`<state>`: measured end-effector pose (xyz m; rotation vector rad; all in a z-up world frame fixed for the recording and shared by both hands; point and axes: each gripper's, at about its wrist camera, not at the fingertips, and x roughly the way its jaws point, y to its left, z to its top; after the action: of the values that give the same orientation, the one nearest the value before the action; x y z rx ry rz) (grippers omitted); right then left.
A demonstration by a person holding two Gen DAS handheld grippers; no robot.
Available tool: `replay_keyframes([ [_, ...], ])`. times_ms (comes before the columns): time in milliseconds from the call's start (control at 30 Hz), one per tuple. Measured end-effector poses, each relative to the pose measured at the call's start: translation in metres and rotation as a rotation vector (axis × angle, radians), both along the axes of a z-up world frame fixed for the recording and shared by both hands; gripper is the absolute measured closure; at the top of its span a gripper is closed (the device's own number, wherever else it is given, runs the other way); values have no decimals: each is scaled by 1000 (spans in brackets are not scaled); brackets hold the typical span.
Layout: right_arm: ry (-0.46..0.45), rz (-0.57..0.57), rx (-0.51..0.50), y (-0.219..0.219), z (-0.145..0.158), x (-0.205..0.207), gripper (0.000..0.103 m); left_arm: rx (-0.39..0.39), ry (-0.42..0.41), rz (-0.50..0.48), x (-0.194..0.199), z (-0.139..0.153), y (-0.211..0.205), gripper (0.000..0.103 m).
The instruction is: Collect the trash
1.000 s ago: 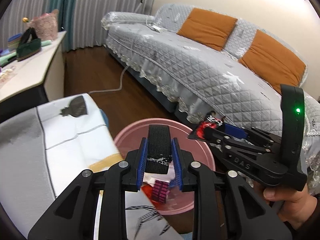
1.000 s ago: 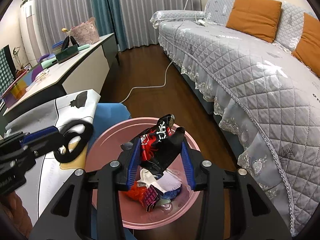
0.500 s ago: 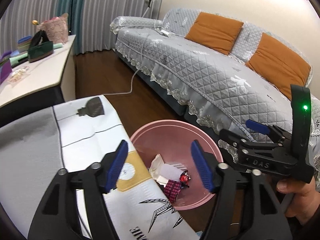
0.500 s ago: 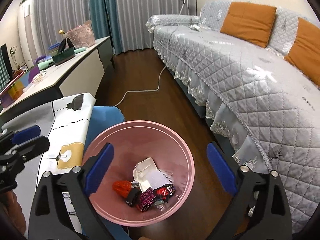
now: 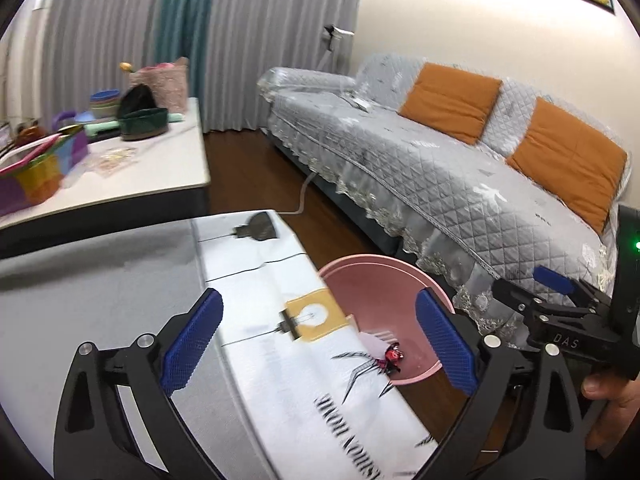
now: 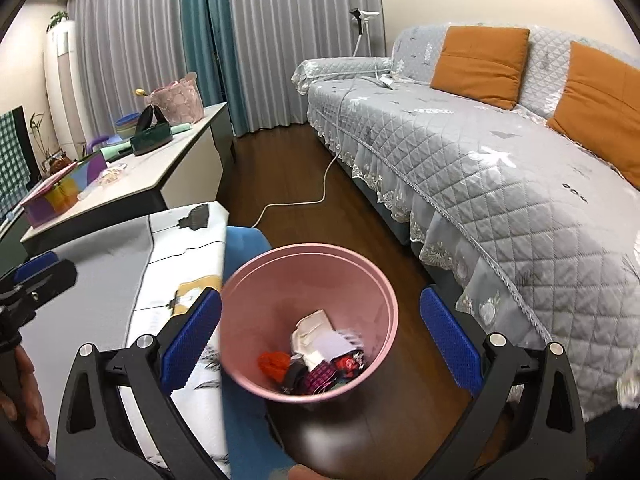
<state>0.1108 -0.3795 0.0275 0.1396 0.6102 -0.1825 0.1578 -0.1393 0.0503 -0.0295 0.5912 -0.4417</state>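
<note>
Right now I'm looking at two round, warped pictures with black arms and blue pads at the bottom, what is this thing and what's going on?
Those are two hand-held grippers, no robot. Each carries a fisheye camera looking along its own fingers, hence the warped view. One picture comes from the left gripper, the other from the right gripper. Both stand wide open and hold nothing. The left one is over a table with a printed cloth; the right one is above a pink bin on the floor beside that table. In the bin lies trash: paper and wrappers. A grey sofa is to the right.
</note>
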Motion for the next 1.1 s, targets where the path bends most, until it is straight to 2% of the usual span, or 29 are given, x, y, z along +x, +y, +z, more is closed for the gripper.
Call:
replay_keyframes([
  [167, -37, 12, -25, 20, 8, -23, 5, -15, -14, 65, -31, 8, 31, 8],
  [300, -32, 17, -37, 38, 8, -39, 5, 18, -42, 142, -58, 10, 51, 8],
  [367, -32, 10, -67, 48, 7, -46, 5, 6, -48, 171, -72, 9, 64, 8],
  [600, -29, 57, -108, 85, 3, -71, 5, 14, -42, 258, -106, -5, 101, 8],
  [833, -22, 120, -118, 118, -5, -90, 5, 54, -40, 321, -132, -22, 119, 8],
  [1100, -29, 167, -136, 149, -13, -106, 5, 54, 14, 381, -154, -38, 138, 8],
])
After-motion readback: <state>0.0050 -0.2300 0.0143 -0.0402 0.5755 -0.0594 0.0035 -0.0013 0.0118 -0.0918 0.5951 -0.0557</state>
